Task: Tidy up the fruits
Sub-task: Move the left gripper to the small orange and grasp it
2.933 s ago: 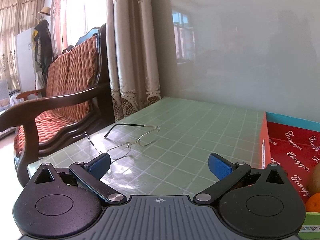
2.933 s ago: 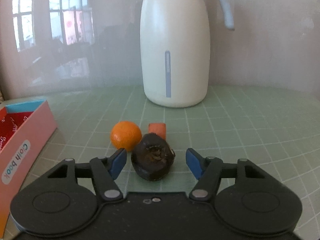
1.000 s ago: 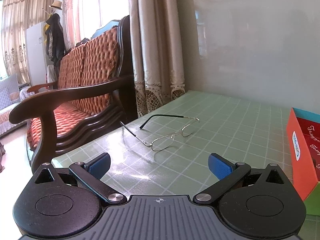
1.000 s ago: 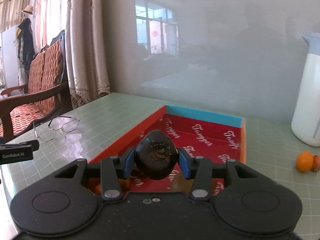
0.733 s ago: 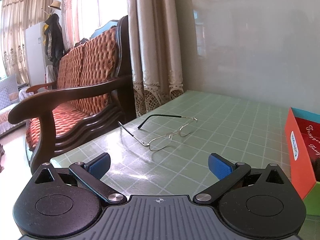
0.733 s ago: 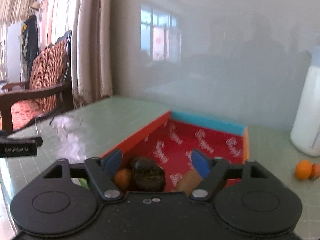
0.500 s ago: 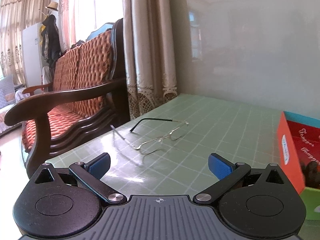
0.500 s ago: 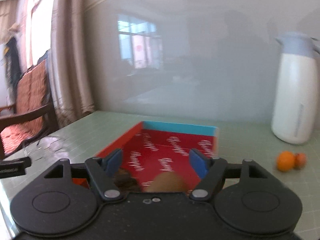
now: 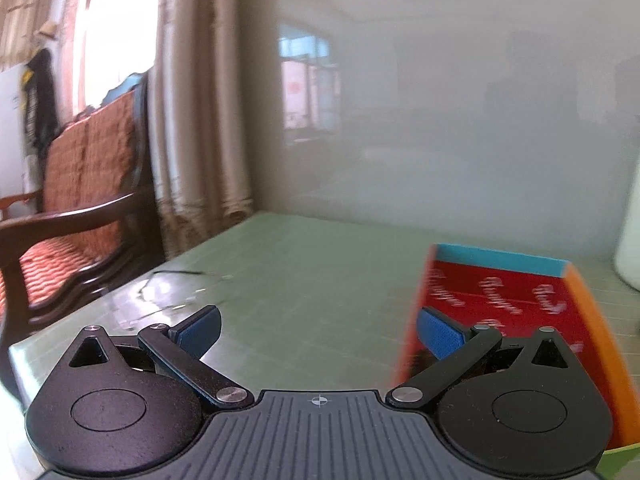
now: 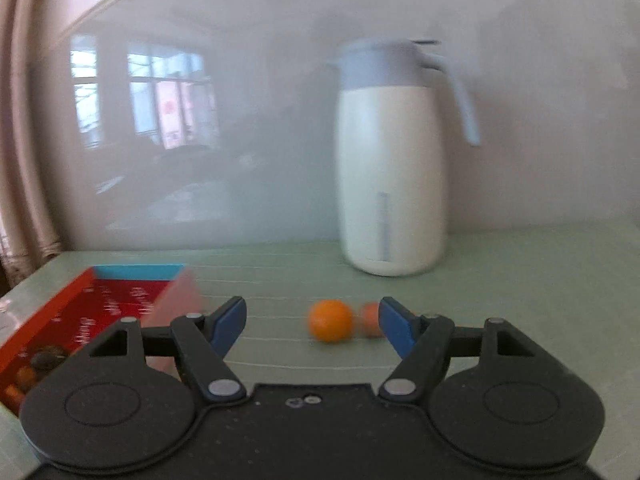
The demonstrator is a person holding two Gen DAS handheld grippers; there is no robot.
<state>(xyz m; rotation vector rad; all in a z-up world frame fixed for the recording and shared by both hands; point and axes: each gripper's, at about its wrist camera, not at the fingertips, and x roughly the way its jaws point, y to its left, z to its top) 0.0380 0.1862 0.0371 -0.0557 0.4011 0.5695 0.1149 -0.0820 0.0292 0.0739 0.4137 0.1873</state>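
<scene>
Only the right wrist view showed the white jug [image 10: 394, 176] and the fruit left on the green table [image 10: 520, 280]: one orange [image 10: 330, 320] with a smaller orange-red piece [image 10: 370, 319] touching its far side, both in front of the jug and between the blue pads of the right gripper [image 10: 312, 322], whose jaws stood wide apart and empty. Only the left wrist view showed the wooden settee [image 9: 76, 200], the curtain [image 9: 196, 120] and a blurred pair of glasses [image 9: 176, 284] left of the red box [image 9: 500, 296]; the left gripper [image 9: 318, 330] was likewise spread open and held nothing. A second earlier the right gripper had been clamped on a dark fruit [image 10: 47, 358] over the box; now that fruit lay in the box's near corner beside at least two small orange pieces [image 10: 20, 378], too blurred to count surely. One box, one jug, two grippers.
</scene>
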